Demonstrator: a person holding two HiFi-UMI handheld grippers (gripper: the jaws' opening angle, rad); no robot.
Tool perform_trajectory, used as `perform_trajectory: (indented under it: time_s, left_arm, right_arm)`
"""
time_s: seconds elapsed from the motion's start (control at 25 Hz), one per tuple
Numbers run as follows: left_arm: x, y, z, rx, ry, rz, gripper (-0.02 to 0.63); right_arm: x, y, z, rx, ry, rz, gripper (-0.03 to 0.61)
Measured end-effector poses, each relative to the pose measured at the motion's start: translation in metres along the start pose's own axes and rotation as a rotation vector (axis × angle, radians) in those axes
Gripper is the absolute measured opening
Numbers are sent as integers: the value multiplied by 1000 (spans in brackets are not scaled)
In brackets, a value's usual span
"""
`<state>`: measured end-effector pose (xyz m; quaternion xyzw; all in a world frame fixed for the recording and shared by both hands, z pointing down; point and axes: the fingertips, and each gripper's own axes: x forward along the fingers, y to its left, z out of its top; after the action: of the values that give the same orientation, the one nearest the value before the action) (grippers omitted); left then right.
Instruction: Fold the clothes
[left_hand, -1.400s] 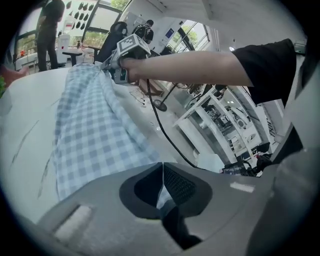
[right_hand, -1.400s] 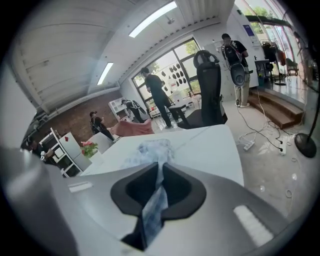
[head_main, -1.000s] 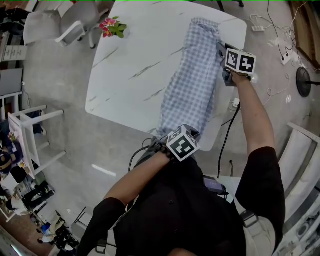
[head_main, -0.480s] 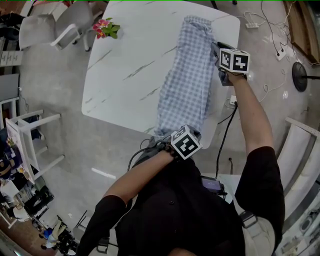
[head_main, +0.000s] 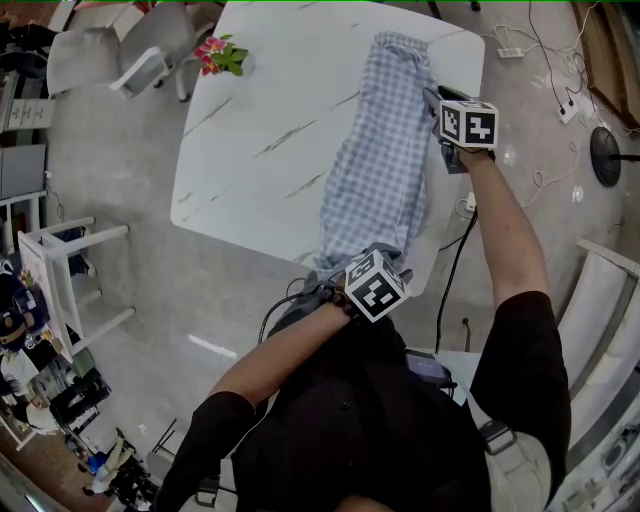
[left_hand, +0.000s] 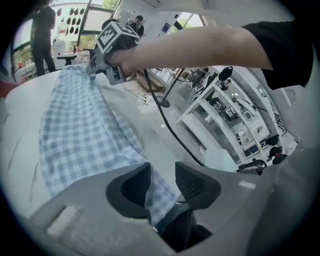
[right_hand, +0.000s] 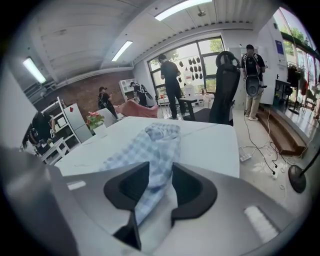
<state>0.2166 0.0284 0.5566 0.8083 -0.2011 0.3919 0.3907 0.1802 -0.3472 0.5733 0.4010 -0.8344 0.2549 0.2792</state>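
At the table's near edge, the left gripper (left_hand: 162, 172) had just been opening, its ribbed jaws apart with a thin hem loose between them. The right gripper (right_hand: 160, 176) stood apart around soft fabric. The blue-and-white checked garment (head_main: 380, 150) lay as a long, narrow strip, running from near edge to far edge along the right side of the white marbled table (head_main: 260, 110).

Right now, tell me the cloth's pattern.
The cloth is blue-and-white check, best in left gripper view.
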Motion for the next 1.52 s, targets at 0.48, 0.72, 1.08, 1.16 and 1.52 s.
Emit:
perform_trajectory:
  time_s: [0.48, 0.72, 1.08, 1.16, 1.52]
  left_arm:
    - [-29, 29, 13, -130, -75, 78, 305]
    - [-54, 34, 29, -182, -154, 89, 338]
    - [-97, 72, 35, -249, -247, 159, 344]
    - [-103, 85, 33, -253, -249, 182, 339]
    - [-116, 158, 25, -203, -213, 267, 288]
  right_arm:
    - [-16, 11, 19, 4, -24, 8, 204]
    - [-30, 26, 24, -4, -51, 34, 219]
    - [-56, 43, 16, -30, -58, 80, 218]
    - [-62, 44, 11, -38, -44, 72, 218]
    - [-89, 67, -10, -77, -32, 85, 212]
